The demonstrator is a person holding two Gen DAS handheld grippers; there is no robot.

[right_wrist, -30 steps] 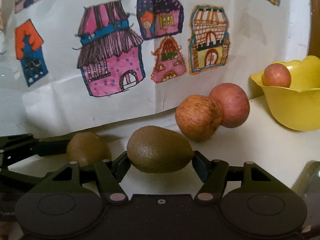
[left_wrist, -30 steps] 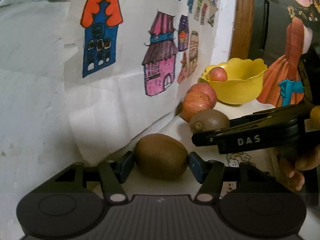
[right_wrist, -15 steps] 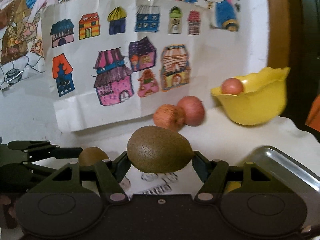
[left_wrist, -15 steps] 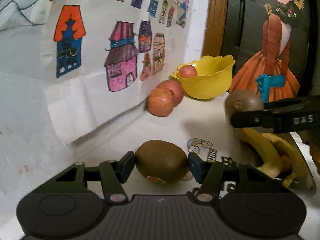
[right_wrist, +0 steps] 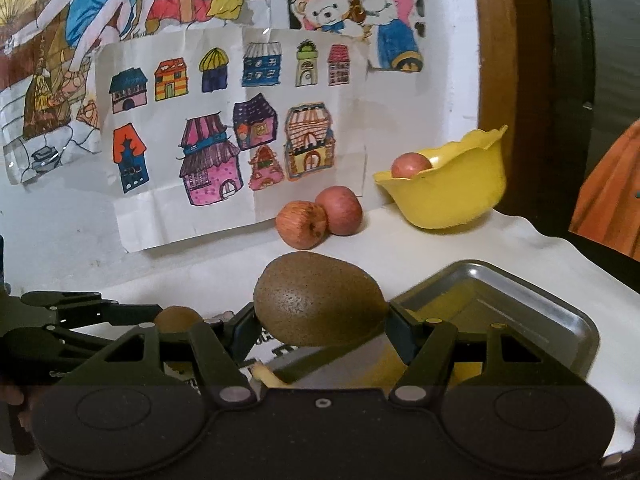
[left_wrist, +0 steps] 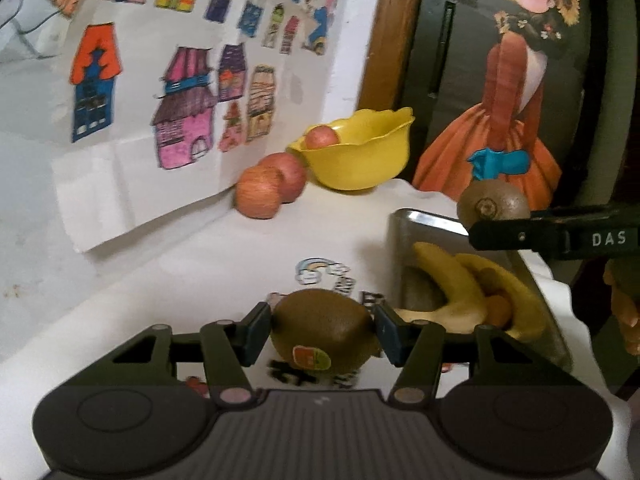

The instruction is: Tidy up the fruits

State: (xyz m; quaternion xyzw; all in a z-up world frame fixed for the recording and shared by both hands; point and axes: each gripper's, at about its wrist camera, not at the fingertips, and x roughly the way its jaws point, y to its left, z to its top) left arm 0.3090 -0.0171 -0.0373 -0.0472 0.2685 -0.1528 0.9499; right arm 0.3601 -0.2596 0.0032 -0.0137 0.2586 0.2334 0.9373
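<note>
Each pair of tongs, left and right, is pinching a fuzzy brown kiwi by the steel tray of yellow bananas; beyond it, two red apples seemingly await the yellow bowl.

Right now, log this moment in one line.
left hand-held gripper: shut on stickered kiwi | right hand-held gripper: shut on kiwi | tray: bananas
</note>
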